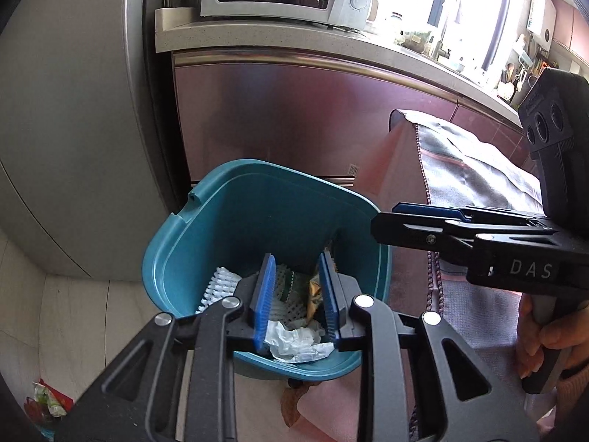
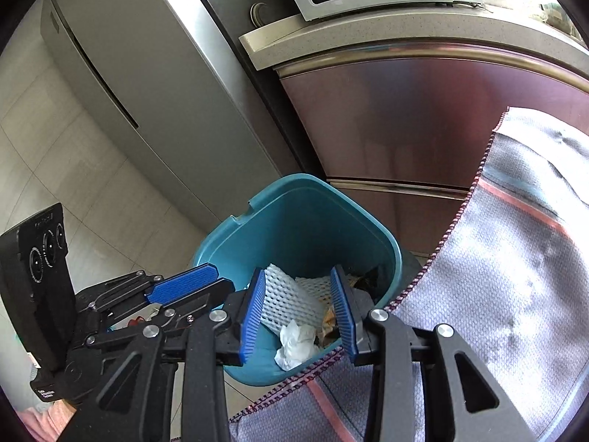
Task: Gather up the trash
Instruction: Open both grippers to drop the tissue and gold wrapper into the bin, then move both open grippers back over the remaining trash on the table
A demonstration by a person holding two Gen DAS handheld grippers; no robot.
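Both grippers over teal bin [image 1: 206, 228], pointing down into it. Left gripper [image 1: 298, 294] jaws narrow, empty; right gripper [image 2: 302, 313] narrow, empty too. I judge drop done. I'd lift straight up, clear of rim. Bin holds white foam netting [image 2: 283, 294], crumpled tissue [image 2: 296, 344], yellowish wrapper [image 1: 314, 293]. More litter on floor [image 1: 48, 401].

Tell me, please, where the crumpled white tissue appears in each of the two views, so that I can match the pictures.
Left wrist view: the crumpled white tissue lies low in the centre, at the near side of the teal bin, partly behind the blue pads.
Right wrist view: the tissue lies low, just left of centre, near the bin's front wall.
Shared landmark: the white foam net in the bin, beyond the tissue.
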